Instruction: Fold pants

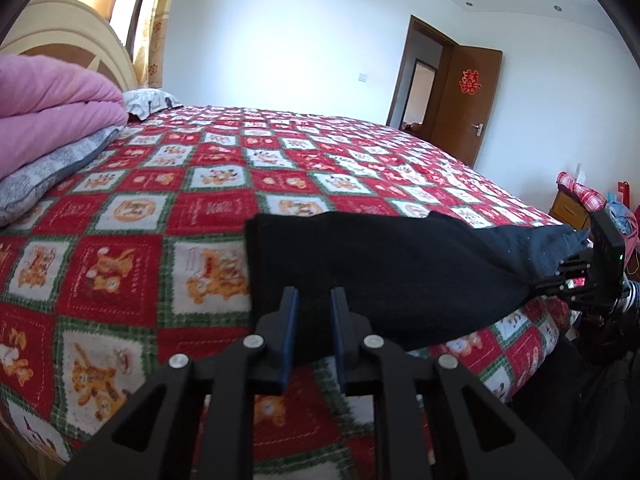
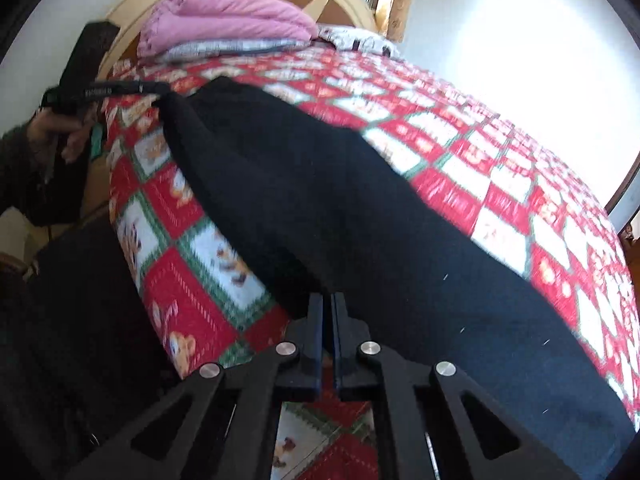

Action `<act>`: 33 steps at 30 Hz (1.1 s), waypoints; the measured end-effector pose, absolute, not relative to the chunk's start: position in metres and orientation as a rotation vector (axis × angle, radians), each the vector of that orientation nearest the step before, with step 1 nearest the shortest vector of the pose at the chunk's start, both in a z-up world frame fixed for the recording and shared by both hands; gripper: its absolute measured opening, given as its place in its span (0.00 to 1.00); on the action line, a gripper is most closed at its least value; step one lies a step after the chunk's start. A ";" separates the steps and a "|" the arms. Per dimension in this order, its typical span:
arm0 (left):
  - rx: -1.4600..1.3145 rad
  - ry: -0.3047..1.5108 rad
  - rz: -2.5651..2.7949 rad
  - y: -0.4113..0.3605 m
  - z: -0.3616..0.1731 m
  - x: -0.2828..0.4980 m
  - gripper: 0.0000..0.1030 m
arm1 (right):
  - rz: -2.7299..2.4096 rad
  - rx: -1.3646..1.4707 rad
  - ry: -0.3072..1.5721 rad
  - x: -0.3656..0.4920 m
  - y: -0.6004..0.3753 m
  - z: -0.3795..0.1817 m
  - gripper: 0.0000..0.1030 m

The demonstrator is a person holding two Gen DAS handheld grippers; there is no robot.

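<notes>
Left gripper [image 1: 314, 300] sits nearest, its blue-padded fingers a narrow gap apart with the near edge of the black pants [image 1: 384, 268] between them, though whether it truly pinches the cloth I cannot tell. The pants stretch from just ahead of it rightward along the bed's near edge over the red checked quilt [image 1: 168, 208], pink blanket [image 1: 52, 100] far off to its left. Right gripper [image 2: 327, 308] has fingers nearly together, clamped on the pants' edge, cloth running ahead toward the left gripper.
</notes>
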State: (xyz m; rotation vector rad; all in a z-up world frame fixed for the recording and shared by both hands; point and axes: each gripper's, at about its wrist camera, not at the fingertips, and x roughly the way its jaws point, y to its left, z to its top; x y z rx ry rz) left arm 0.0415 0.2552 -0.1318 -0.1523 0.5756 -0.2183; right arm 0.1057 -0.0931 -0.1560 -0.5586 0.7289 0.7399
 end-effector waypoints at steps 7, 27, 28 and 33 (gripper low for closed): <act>-0.232 0.569 -0.146 0.274 -0.129 0.039 0.17 | 0.736 -0.561 0.722 0.108 -0.094 -0.168 0.05; -0.094 0.571 -0.323 0.131 -0.099 0.071 0.65 | 0.621 -0.276 0.749 0.115 -0.155 -0.131 0.42; -0.099 0.565 -0.357 0.118 -0.096 0.076 0.66 | 0.584 -0.235 0.750 0.118 -0.170 -0.126 0.42; -0.067 0.571 -0.464 0.060 -0.098 0.092 0.66 | 0.358 0.044 0.729 0.129 -0.278 -0.096 0.42</act>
